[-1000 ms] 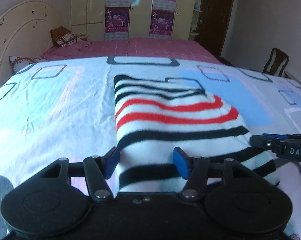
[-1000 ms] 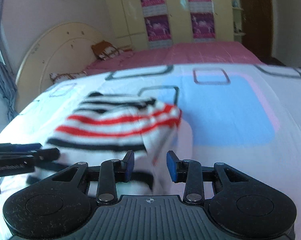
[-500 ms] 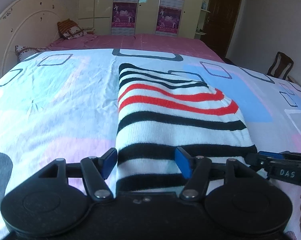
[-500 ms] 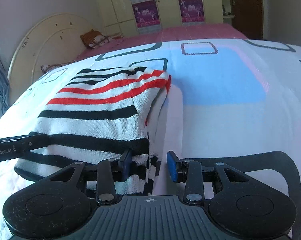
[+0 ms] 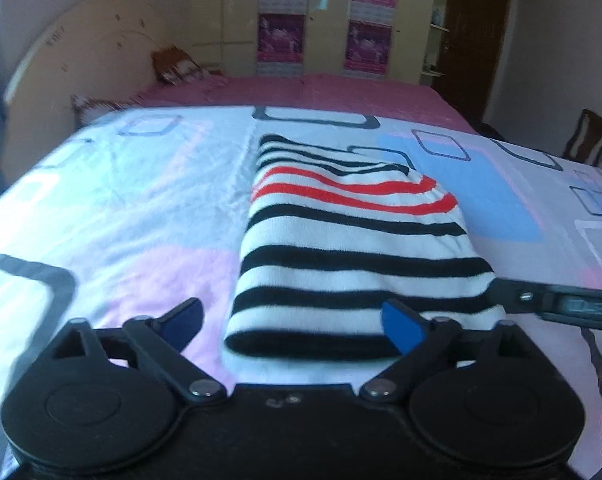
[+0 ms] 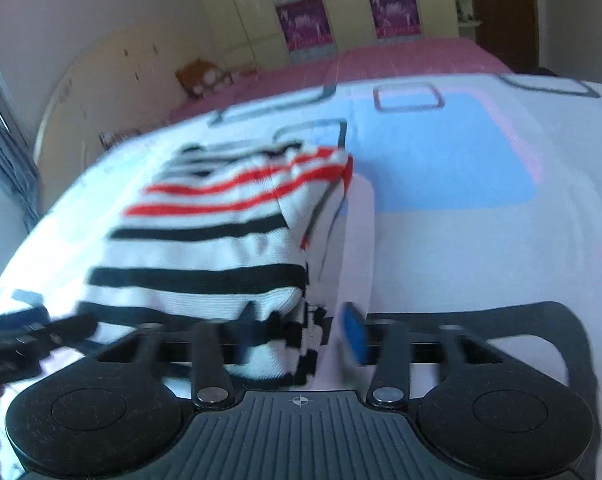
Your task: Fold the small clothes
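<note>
A folded white garment with black and red stripes (image 5: 353, 240) lies on the patterned bed sheet (image 5: 121, 208). My left gripper (image 5: 293, 326) is open wide, its blue-padded fingers standing either side of the garment's near edge, apart from the cloth. In the right wrist view the garment (image 6: 205, 240) lies left of centre. My right gripper (image 6: 297, 340) is open at the garment's near right corner; the cloth hides its left fingertip. The right gripper's fingers (image 5: 557, 306) also show at the garment's right edge in the left wrist view.
A pink bedspread (image 5: 301, 92) covers the far part of the bed, with a curved headboard (image 5: 81, 64) and cushions at the left. Wardrobes with posters (image 5: 325, 20) line the back wall. A wooden chair (image 5: 589, 136) stands at the right.
My left gripper's jaws have opened wider and let go of the garment's near edge. The right gripper has opened too. The garment now lies folded flat on the sheet.
</note>
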Demonstrator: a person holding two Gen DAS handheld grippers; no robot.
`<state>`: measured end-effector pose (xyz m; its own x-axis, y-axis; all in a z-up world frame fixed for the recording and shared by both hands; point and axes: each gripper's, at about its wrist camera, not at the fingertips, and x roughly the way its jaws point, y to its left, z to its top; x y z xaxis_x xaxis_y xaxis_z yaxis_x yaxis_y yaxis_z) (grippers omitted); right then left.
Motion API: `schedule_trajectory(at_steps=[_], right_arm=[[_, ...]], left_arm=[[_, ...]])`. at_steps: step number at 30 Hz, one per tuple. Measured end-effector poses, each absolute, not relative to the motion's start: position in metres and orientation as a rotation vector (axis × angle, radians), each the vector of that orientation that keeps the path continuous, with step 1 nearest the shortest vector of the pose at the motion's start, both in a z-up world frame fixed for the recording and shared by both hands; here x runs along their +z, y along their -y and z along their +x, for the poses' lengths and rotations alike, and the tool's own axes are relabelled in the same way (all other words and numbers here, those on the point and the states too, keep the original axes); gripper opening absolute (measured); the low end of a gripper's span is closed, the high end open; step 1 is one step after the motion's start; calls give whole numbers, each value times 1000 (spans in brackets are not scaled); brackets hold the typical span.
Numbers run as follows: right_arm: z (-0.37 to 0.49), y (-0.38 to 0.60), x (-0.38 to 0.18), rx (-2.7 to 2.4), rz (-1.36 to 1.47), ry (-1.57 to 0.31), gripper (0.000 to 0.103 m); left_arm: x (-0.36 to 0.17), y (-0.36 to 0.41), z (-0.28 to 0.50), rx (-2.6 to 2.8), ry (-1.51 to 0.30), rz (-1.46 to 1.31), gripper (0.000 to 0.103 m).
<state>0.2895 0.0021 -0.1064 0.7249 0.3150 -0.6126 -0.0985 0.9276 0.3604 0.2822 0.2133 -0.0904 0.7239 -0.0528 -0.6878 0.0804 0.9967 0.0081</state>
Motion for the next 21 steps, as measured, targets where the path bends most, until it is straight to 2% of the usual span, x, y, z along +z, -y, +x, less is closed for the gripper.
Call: schedule_trajectory(at_steps=[1, 10, 14, 18, 21], right_arm=[[277, -1, -100, 244, 309, -701, 79], [161, 14, -60, 315, 262, -657, 80], [108, 21, -40, 329, 254, -630, 96], [70, 18, -21, 310, 246, -597, 98], [45, 16, -8, 287, 242, -558, 103]], left_arm=[[-85, -210, 272, -48, -744, 60, 103], [-31, -189, 167, 7, -639, 109, 103], [-9, -186, 119, -80, -564, 114, 103], [2, -181, 92, -111, -597, 113, 103], [7, -180, 72, -88, -582, 90, 103]])
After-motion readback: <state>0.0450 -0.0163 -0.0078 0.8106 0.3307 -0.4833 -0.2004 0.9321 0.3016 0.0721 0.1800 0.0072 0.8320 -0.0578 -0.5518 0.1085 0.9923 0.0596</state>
